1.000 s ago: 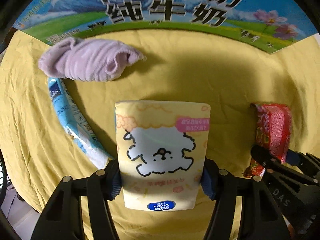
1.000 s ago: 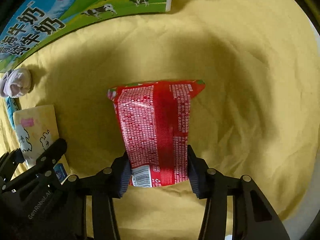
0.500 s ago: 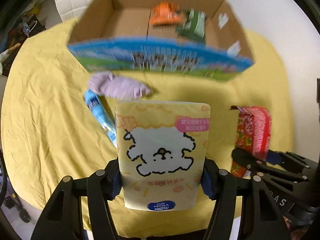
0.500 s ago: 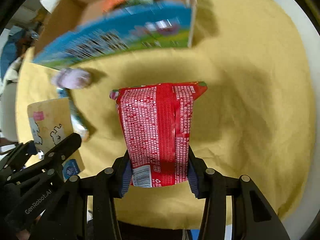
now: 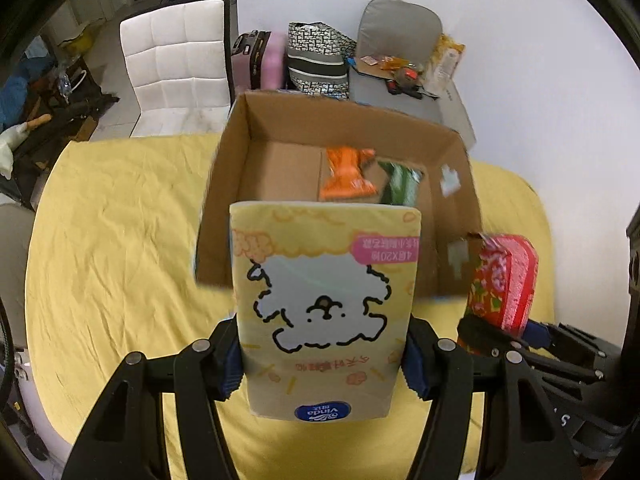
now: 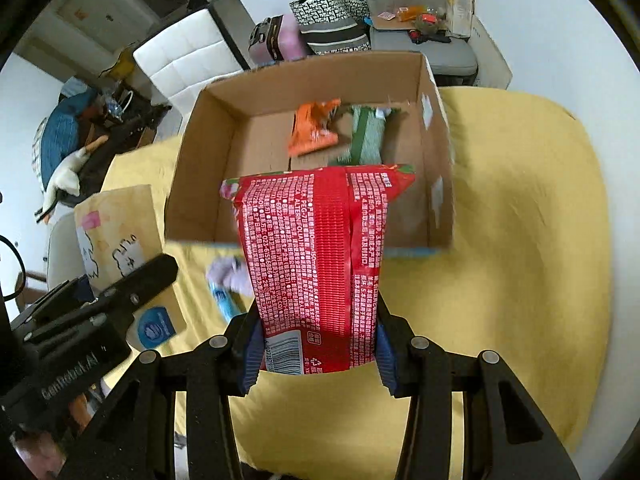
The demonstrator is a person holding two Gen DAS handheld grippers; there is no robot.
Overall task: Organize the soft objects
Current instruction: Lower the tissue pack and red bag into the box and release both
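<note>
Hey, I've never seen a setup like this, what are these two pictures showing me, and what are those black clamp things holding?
Those are two hand-held grippers, each with a camera looking along its jaws. In the left camera's picture the left gripper clamps a yellow tissue pack with a cartoon dog. In the right camera's picture the right gripper clamps a red printed plastic packet. Below lies a yellow tablecloth with an open cardboard box holding an orange packet and a green packet.

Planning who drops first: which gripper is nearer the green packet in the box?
Right, probably. The right gripper, holding the red pack, faces the green packet almost head-on; from the left gripper, holding the yellow tissue pack, it lies off to the right.
</note>
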